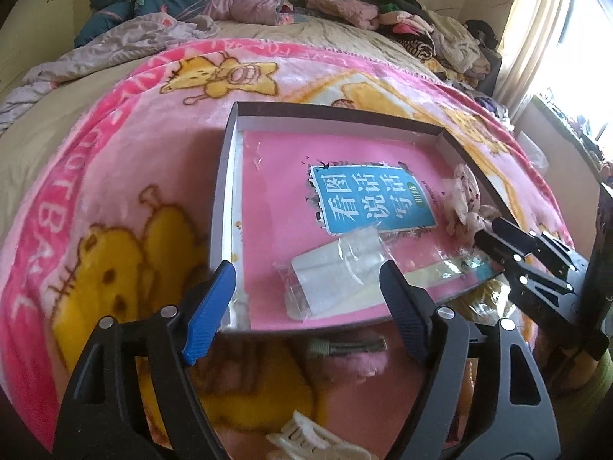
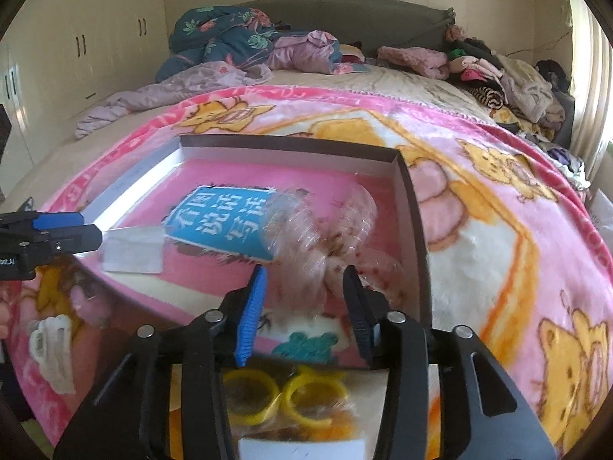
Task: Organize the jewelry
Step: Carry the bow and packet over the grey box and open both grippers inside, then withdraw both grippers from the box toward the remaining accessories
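right gripper (image 2: 302,306): jaws parted around, not pressing, bagged pink bow (image 2: 337,237) | at shallow box's (image 1: 226,176) right edge | light, crinkly, slippery; pinch at knot | left gripper (image 1: 306,287): wide, empty, over clear packet (image 1: 329,280)

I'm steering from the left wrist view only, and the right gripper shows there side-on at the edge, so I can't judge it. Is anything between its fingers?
Observer: Yes. In the right wrist view a pink item in clear wrap lies inside the box, between the fingers of the right gripper. The jaws stand apart and are not clamped on it.
Operator: Is anything still outside the box on that side?
Observer: Two yellow rings lie just outside the box's near wall, beneath that gripper.
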Demonstrator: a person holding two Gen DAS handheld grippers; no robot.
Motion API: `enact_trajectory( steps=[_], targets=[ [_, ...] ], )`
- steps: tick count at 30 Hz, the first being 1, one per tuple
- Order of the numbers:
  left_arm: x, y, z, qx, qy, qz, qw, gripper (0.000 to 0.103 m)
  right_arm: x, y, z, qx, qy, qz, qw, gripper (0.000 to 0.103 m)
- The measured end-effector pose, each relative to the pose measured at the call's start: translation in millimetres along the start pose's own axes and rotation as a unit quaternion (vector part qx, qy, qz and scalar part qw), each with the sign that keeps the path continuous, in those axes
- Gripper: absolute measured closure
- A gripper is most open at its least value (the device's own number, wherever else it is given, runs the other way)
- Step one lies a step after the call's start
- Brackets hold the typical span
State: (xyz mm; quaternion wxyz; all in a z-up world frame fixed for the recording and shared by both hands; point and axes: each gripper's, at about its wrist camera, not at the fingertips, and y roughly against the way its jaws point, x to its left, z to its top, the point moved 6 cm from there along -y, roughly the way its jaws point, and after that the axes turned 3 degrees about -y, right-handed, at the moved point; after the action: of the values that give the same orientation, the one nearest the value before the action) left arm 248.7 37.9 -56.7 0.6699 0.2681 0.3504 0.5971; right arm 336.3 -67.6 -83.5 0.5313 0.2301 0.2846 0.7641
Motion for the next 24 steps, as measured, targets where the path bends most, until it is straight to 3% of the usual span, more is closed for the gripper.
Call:
enact_trajectory(
  steps=[8, 24],
  targets=[
    [3, 26, -3, -0.022, 0.009, -0.005, 0.9997, 0.031, 5, 35, -5, -0.024, -0.015, 0.014, 1.000, 0.042],
    [11, 72, -22, -0.051, 0.024, -0.008, 0.9984, 0.025, -9, 110, -18, -0.062, -0.036, -0.008, 0.997, 0.036]
  ],
)
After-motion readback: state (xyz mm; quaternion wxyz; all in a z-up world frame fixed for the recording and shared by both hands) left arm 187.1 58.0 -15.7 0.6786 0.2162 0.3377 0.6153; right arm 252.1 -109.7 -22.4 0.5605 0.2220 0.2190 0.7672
